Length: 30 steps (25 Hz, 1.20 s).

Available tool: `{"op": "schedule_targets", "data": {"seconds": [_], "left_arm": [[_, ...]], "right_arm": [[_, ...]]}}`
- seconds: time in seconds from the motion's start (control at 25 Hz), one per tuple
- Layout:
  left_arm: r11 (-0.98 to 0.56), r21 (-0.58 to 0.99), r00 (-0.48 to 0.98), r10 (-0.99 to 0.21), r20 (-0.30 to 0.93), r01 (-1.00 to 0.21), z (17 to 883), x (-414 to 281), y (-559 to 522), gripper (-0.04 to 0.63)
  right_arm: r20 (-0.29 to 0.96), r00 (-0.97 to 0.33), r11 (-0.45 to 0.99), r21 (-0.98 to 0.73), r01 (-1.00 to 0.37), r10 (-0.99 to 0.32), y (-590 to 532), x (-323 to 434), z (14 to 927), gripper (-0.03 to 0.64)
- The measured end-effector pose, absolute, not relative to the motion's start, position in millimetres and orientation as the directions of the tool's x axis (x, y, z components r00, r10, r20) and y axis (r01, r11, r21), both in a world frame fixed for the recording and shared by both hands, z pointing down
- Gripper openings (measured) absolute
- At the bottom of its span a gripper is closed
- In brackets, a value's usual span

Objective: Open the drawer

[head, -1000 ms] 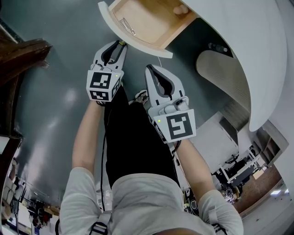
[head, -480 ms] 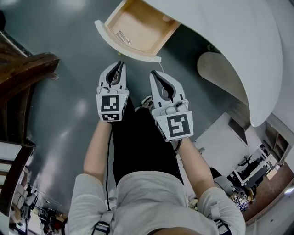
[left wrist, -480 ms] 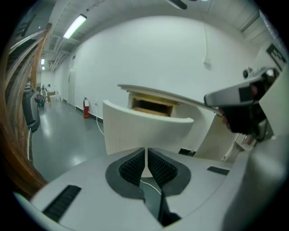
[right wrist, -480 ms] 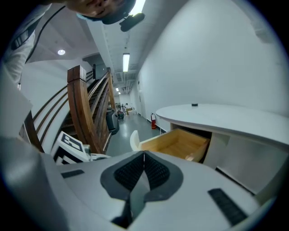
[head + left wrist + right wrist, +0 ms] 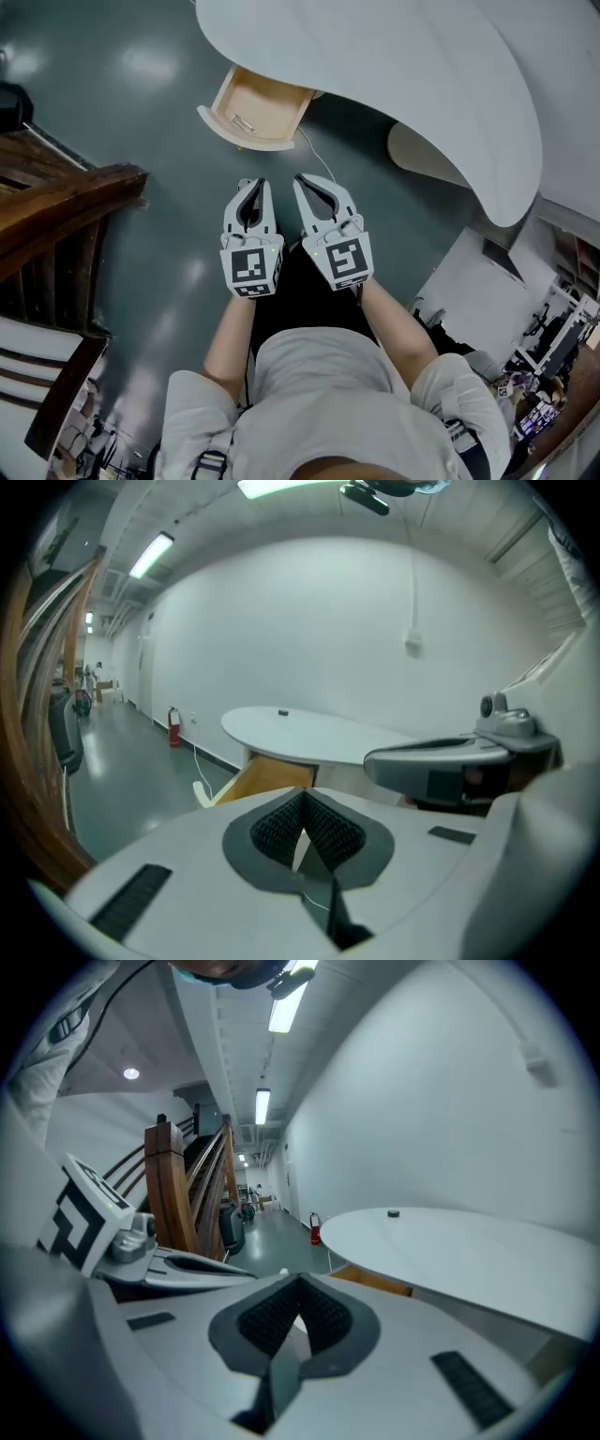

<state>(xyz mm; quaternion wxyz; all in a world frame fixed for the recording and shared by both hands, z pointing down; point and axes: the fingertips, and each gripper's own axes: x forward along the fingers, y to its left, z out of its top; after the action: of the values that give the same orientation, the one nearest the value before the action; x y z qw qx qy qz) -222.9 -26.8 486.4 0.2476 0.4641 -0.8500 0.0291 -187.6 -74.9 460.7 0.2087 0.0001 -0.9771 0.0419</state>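
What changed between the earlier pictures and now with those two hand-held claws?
Both have drawn back from the drawer and are now well clear of it. The left gripper, whose tips were at the drawer front, has just been closing its jaws on nothing; they are now shut. The right gripper looks unchanged, shut and empty. The drawer stayed pulled out.

A white curved table [image 5: 422, 66] stands on a glossy grey floor [image 5: 112, 112]. A dark wooden stair rail [image 5: 56, 202] rises at the left. A small dark thing [image 5: 393, 1212] lies on the tabletop. A red fire extinguisher [image 5: 173, 727] stands by the far wall.
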Motion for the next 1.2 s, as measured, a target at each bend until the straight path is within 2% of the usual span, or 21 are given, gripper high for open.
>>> {"op": "schedule_targets", "data": {"seconds": [0.16,0.4,0.64,1.2], "left_arm": [[0.552,0.145,-0.464,-0.793,0.394,-0.821,422,-201,-35,0.006],[0.58,0.146,-0.509,-0.789,0.345,-0.801,368,-176,-29,0.006],[0.573,0.098,-0.527,-0.798,0.294,-0.814,311,-144,-30,0.006],[0.545,0.06,-0.512,-0.816,0.266,-0.836,269,-107,-48,0.006]], "right_arm": [[0.348,-0.937,0.995,-0.095,-0.025,0.009,-80,-169,406,0.014],[0.274,-0.961,0.996,-0.075,-0.046,-0.024,-79,-143,347,0.014],[0.236,-0.971,0.999,0.001,-0.036,-0.035,-76,-116,289,0.014],[0.143,-0.987,0.997,0.045,-0.068,-0.074,-92,-76,236,0.014]]}}
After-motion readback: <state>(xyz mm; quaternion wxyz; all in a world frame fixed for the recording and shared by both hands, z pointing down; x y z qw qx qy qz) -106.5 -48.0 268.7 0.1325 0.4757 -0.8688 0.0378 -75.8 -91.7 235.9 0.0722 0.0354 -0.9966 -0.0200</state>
